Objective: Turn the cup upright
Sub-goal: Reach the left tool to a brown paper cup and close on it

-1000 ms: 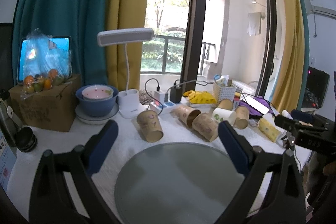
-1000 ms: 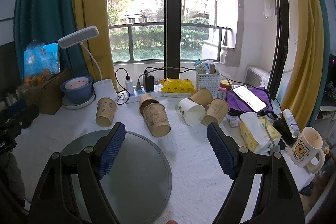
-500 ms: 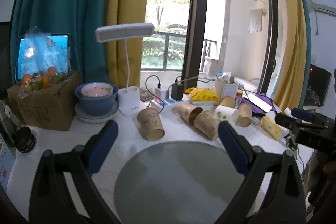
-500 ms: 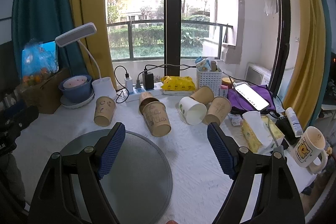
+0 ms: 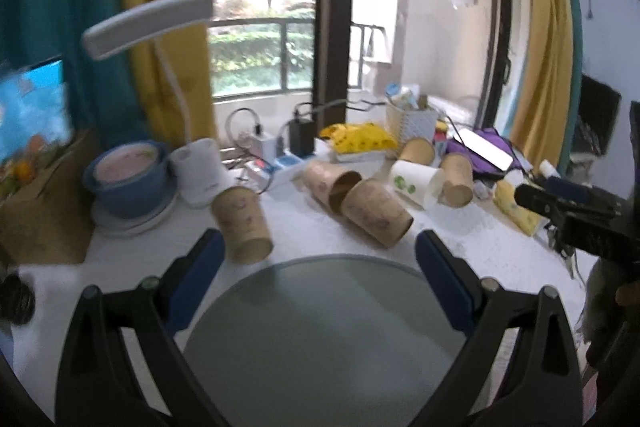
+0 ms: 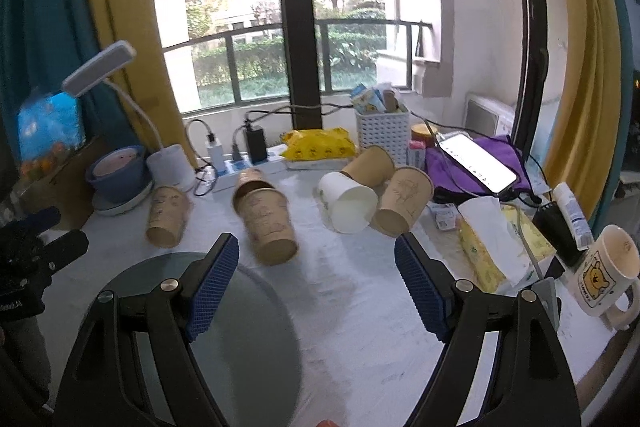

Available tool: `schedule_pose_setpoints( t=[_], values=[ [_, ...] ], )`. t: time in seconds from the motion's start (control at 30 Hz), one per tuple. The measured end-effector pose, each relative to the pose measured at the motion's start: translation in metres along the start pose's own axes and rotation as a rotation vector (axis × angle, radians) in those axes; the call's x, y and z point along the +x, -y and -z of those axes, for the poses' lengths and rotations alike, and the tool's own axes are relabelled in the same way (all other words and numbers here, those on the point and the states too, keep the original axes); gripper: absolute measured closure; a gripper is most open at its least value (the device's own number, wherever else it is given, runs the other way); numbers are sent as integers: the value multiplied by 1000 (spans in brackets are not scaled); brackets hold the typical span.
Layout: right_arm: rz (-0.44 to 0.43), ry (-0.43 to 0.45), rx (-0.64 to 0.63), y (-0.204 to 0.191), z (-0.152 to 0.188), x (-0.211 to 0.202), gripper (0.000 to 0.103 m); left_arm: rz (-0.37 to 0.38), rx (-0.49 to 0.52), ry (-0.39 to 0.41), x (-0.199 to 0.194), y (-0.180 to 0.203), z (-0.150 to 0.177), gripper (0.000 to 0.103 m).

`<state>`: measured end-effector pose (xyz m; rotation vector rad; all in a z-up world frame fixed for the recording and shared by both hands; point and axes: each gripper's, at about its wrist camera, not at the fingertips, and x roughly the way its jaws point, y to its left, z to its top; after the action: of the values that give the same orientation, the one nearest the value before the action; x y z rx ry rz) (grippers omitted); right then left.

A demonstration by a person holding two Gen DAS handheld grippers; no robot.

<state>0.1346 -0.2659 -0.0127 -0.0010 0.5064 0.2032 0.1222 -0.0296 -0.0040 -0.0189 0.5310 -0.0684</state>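
Observation:
Several paper cups lie on their sides on the white table. In the left wrist view a brown cup [image 5: 243, 223] lies just beyond my left finger, and two more brown cups [image 5: 376, 213] lie ahead at centre. A white cup [image 5: 416, 183] lies further right. My left gripper [image 5: 318, 265] is open and empty above a grey round mat [image 5: 320, 339]. In the right wrist view my right gripper [image 6: 316, 271] is open and empty, with a brown cup [image 6: 270, 225] just ahead and the white cup [image 6: 348, 202] beyond.
A desk lamp [image 5: 196, 167], a blue bowl [image 5: 128, 179] and a cardboard box [image 5: 44, 211] stand at the left. A power strip [image 6: 244, 167], white basket [image 6: 382, 135], purple bag with phone [image 6: 476, 167], tissue pack [image 6: 496, 247] and bear mug [image 6: 604, 271] stand at back and right.
Both grippers have moved forward and lower toward the cups, which look larger now. Both stay open and empty. The cups have not moved.

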Motion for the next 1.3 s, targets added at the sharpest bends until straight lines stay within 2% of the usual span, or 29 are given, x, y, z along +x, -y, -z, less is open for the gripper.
schedule_pose_setpoints(
  t=[0.27, 0.57, 0.83, 0.97, 1.2, 1.3],
  values=[
    [17, -21, 59, 44, -14, 47, 20, 61, 138, -122, 81, 37, -45, 6],
    [71, -17, 115, 91, -34, 101, 20, 135, 217, -243, 174, 75, -84, 6],
    [69, -22, 170, 111, -39, 137, 20, 187, 320, -374, 270, 114, -115, 6],
    [70, -31, 200, 116, -37, 147, 20, 208, 369, -441, 313, 133, -121, 6],
    [46, -50, 249, 125, -27, 156, 20, 244, 469, -550, 364, 166, -123, 7],
    [45, -53, 272, 130, -25, 159, 20, 256, 519, -591, 376, 181, -119, 17]
  ],
)
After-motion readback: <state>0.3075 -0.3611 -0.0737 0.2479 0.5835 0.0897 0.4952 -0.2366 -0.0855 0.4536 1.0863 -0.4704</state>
